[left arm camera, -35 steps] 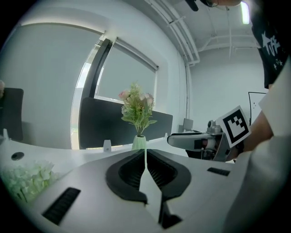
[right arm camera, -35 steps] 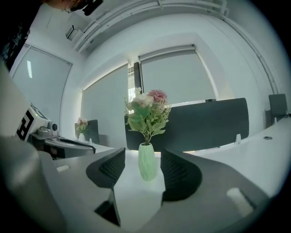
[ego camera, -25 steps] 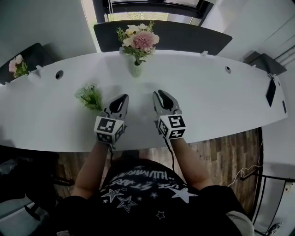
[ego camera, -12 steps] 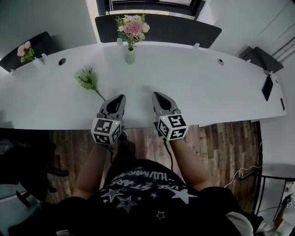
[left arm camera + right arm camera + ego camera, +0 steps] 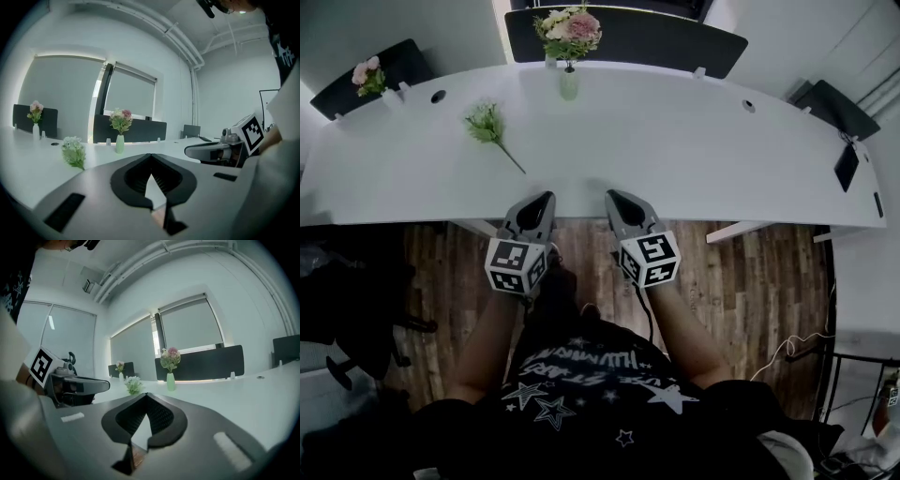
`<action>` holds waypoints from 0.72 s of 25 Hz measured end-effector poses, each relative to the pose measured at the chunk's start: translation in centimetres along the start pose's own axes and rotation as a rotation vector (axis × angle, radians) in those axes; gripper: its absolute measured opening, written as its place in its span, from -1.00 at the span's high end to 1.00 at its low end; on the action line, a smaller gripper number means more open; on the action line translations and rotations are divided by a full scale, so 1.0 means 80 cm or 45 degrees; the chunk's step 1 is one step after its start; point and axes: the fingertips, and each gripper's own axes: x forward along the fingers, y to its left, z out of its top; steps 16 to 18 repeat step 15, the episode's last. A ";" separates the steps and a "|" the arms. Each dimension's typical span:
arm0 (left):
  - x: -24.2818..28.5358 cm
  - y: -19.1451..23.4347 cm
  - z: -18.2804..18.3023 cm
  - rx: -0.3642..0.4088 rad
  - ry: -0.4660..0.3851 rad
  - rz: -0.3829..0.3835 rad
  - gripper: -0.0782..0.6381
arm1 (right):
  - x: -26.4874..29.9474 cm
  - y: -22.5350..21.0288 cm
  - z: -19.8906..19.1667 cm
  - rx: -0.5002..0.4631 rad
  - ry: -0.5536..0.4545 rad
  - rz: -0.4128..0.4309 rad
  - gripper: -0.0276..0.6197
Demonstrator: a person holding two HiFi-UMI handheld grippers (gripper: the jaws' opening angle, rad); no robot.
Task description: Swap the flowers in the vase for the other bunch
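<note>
A pale green vase (image 5: 569,84) with pink and cream flowers (image 5: 570,25) stands upright at the far edge of the long white table (image 5: 694,159). The other bunch (image 5: 487,122), green and white, lies flat on the table to the left, its stem pointing toward me. My left gripper (image 5: 546,199) and right gripper (image 5: 609,197) hover side by side at the table's near edge, both shut and empty. The left gripper view shows the vase (image 5: 120,143) and the loose bunch (image 5: 73,151) far ahead. From the right gripper view, vase (image 5: 170,381) and bunch (image 5: 133,383) are equally distant.
A second small vase of pink flowers (image 5: 370,73) stands at the table's far left. Dark partition panels (image 5: 656,37) line the far edge. A dark flat device (image 5: 846,169) rests at the right end. Wooden floor (image 5: 750,272) lies below the grippers; a chair base (image 5: 356,347) is at left.
Both grippers have drawn back from over the table to its near edge, and the vase and loose bunch now sit farther away. The loose bunch has stayed on the table.
</note>
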 end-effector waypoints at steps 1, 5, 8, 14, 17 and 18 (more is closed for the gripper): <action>-0.007 -0.001 -0.001 0.002 -0.001 0.009 0.76 | -0.003 0.006 0.000 -0.003 -0.003 0.009 0.91; -0.035 0.000 -0.003 0.000 -0.011 0.054 0.76 | -0.009 0.029 0.000 -0.025 -0.005 0.053 0.91; -0.050 0.005 -0.005 -0.012 -0.018 0.087 0.76 | -0.011 0.043 0.001 -0.040 -0.002 0.084 0.91; -0.065 0.015 -0.007 -0.027 -0.020 0.109 0.76 | -0.011 0.062 0.003 -0.062 -0.001 0.109 0.91; -0.067 0.017 -0.008 -0.028 -0.018 0.108 0.76 | -0.012 0.066 0.003 -0.064 0.002 0.112 0.91; -0.067 0.017 -0.008 -0.028 -0.018 0.108 0.76 | -0.012 0.066 0.003 -0.064 0.002 0.112 0.91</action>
